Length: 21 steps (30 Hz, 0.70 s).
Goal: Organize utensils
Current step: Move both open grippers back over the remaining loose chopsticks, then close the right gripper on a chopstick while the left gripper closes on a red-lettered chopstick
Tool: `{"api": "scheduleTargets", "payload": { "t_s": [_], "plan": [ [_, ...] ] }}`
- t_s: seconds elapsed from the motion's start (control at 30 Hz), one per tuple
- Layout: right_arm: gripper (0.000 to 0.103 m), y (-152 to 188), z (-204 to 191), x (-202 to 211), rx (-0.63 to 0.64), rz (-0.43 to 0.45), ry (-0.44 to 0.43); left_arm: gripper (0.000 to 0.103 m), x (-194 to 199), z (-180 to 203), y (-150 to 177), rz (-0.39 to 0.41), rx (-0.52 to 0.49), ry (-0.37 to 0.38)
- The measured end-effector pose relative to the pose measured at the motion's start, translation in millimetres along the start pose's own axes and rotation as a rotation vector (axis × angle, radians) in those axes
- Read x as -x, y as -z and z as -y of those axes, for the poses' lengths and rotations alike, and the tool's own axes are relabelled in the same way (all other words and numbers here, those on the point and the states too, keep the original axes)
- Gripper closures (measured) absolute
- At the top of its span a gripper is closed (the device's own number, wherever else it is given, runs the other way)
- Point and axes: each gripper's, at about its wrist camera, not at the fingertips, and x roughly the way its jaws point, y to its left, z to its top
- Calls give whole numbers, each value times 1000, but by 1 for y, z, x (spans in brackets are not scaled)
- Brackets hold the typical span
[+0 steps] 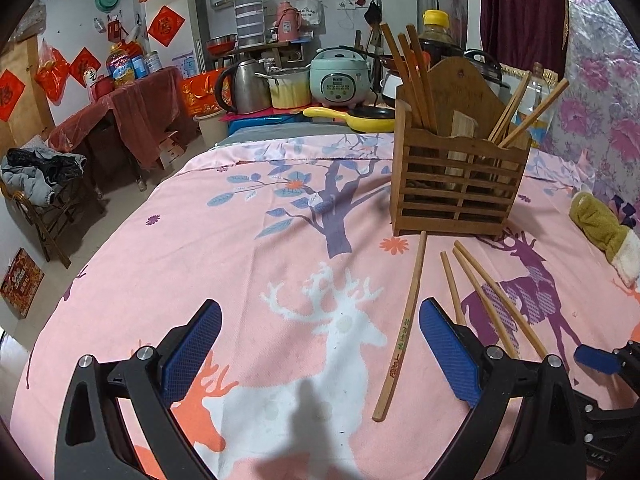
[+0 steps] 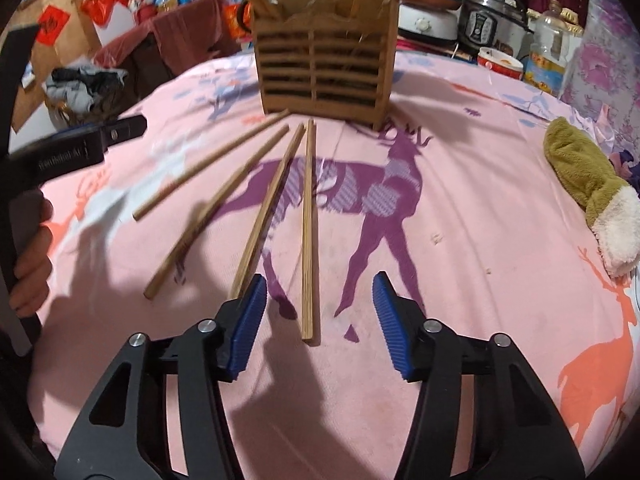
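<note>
Right wrist view: we count four loose chopsticks (image 2: 308,224) fanned on the pink bedspread (image 2: 460,240), tips toward the wooden holder (image 2: 324,68) at twelve o'clock. The rightmost stick's near end lies between our right gripper (image 2: 319,322) jaws, which stand partly open around it without pressing it; nothing is held. The next stick ends just by the left pad at ten o'clock. Our left gripper (image 1: 320,354) has its jaws wide and empty, with one printed chopstick (image 1: 402,332) lying between them, toward the one o'clock side. The holder stands upright and already carries several chopsticks (image 1: 408,76) in its two compartments. We judge the job partly done: some sticks are stowed, four remain on the bed. An olive plush mitten (image 2: 588,192) lies at three o'clock, kitchen clutter beyond.
</note>
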Motion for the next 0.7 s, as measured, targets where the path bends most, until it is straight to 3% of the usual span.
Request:
{"api": "scheduleTargets", "payload": {
  "t_s": [0.07,0.23,0.43,0.57,0.7],
  "plan": [
    [55,1,-1,-4,8,-17,8,6,-1,1,1,-6,-5,-1],
    [86,1,0,-3,10,-13,13,6,-7,8,3,-22,-36,-9],
    [93,3,12,-1,-37,-18,19,6,-9,12,14,-41,-63,-24],
    [93,14,22,8,-47,-12,41,6,-3,6,26,-68,-70,34],
    [92,18,40,12,-104,-16,4,7,-2,3,30,-81,-66,88]
  ]
}}
